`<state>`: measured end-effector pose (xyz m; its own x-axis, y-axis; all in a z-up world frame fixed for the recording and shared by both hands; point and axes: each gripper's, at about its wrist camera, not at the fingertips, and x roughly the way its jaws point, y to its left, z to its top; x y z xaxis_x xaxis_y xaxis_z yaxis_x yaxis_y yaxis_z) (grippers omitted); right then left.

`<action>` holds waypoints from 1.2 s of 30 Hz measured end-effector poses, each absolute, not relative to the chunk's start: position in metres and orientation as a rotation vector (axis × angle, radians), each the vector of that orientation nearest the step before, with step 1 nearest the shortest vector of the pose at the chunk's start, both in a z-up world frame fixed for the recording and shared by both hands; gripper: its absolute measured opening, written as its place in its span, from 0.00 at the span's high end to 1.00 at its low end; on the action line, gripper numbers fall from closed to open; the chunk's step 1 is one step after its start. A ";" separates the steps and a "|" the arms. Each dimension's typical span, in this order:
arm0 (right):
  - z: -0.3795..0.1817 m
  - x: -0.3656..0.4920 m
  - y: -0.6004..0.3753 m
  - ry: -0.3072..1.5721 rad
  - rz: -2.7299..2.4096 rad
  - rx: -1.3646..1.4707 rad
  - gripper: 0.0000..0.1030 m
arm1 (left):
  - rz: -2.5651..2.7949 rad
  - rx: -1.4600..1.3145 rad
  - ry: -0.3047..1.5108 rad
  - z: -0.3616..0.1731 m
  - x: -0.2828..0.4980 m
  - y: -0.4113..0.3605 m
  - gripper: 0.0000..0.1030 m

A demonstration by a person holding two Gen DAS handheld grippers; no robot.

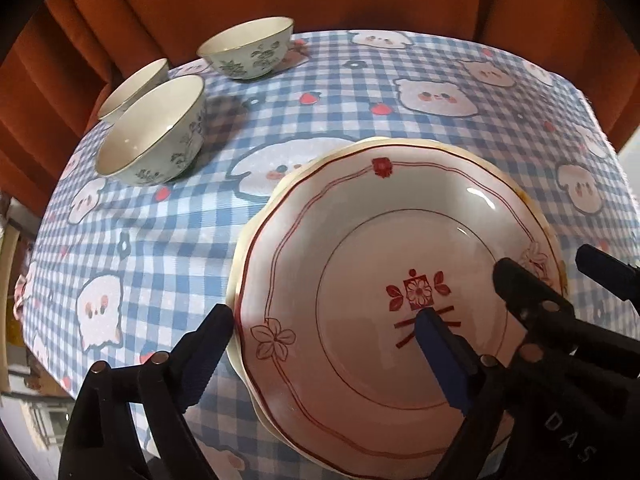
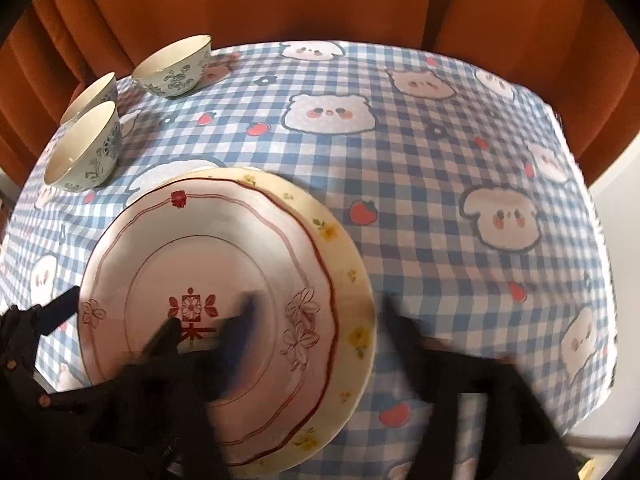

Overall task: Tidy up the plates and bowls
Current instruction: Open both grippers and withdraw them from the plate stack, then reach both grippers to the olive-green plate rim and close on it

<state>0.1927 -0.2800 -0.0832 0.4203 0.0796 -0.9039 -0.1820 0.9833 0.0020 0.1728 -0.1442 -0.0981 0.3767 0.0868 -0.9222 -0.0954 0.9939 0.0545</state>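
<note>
A white plate with red flower marks [image 1: 360, 264] lies stacked on a cream plate with yellow flowers [image 2: 352, 280] on the checked tablecloth. It also shows in the right wrist view [image 2: 208, 248]. Three pale green bowls stand at the far left: a near one [image 1: 154, 132], one behind it [image 1: 134, 86], and a far one [image 1: 250, 46]. My left gripper [image 1: 320, 328] is open, its fingers straddling the plates' left rim. My right gripper [image 2: 316, 312] is open and blurred, astride the plates' right rim; it also shows in the left wrist view [image 1: 560, 268].
The blue checked tablecloth [image 2: 420, 168] with bear and strawberry prints covers a small table. Orange curtains [image 2: 320, 0] hang right behind it. The table's right edge [image 2: 600, 240] drops off to a pale floor.
</note>
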 end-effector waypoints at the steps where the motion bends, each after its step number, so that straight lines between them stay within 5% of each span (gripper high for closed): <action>1: -0.082 0.191 -0.278 1.124 0.156 -0.104 0.22 | 0.099 -0.005 1.178 -0.098 0.172 -0.144 0.08; 23: -0.054 0.122 -0.154 1.083 -0.067 -0.012 0.22 | -0.085 0.030 1.087 -0.072 0.122 -0.016 0.09; 36: -0.051 0.121 -0.083 1.077 -0.041 -0.043 0.20 | 0.034 -0.019 1.063 -0.067 0.119 0.049 0.18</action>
